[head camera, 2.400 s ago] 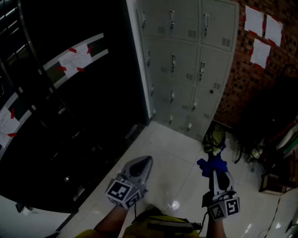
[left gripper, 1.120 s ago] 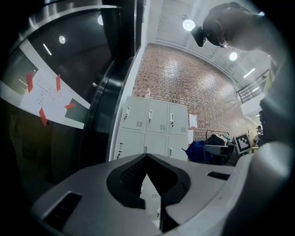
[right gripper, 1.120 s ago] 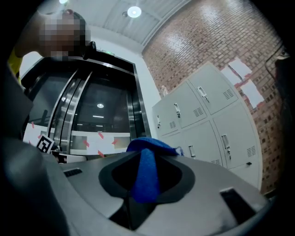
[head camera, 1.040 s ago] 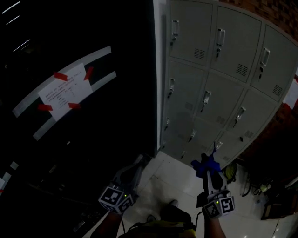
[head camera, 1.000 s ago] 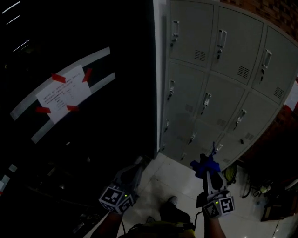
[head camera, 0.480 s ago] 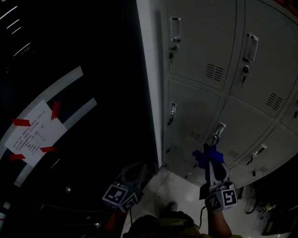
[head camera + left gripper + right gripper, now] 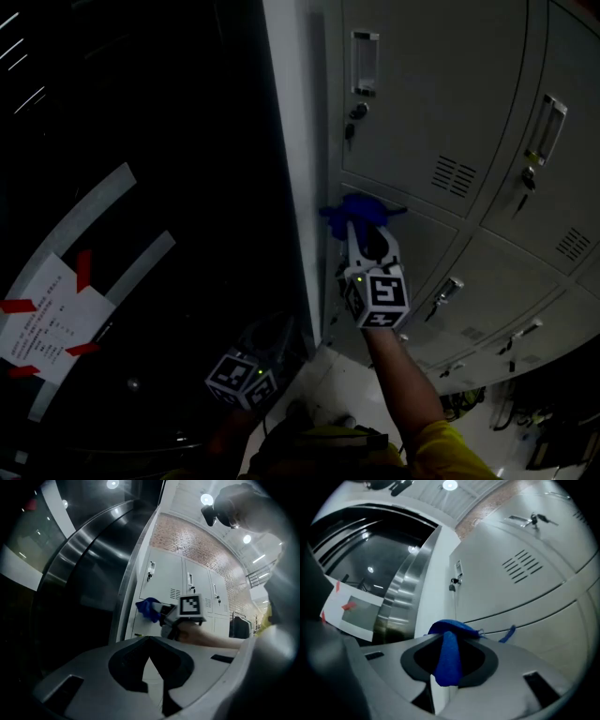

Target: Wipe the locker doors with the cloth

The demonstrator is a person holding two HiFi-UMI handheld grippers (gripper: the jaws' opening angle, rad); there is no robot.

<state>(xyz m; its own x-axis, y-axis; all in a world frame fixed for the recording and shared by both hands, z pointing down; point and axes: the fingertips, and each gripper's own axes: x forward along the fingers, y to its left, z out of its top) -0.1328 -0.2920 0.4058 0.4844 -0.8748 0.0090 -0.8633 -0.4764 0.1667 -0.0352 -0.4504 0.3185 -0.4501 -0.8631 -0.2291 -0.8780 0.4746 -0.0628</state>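
Note:
Grey metal locker doors (image 7: 422,103) fill the right of the head view. My right gripper (image 7: 361,225) is raised in front of them, shut on a blue cloth (image 7: 354,211). The cloth sits at the seam between two doors of the leftmost column, close to the metal; contact cannot be told. In the right gripper view the cloth (image 7: 449,658) hangs between the jaws of the right gripper (image 7: 449,641), with a vented door (image 7: 525,564) just beyond. My left gripper (image 7: 277,333) hangs low near the floor, shut and empty. In the left gripper view the left gripper (image 7: 150,641) looks up at the cloth (image 7: 149,609).
A dark glossy wall with a paper (image 7: 52,319) taped in red stands left of the lockers. Door handles (image 7: 364,61) and key locks stick out from the doors. White floor tiles (image 7: 328,384) lie below. Dark clutter sits at the lower right (image 7: 553,441).
The view has come closer to the lockers. My right gripper has risen with the cloth from waist height up and left to the leftmost doors. The left gripper stays low.

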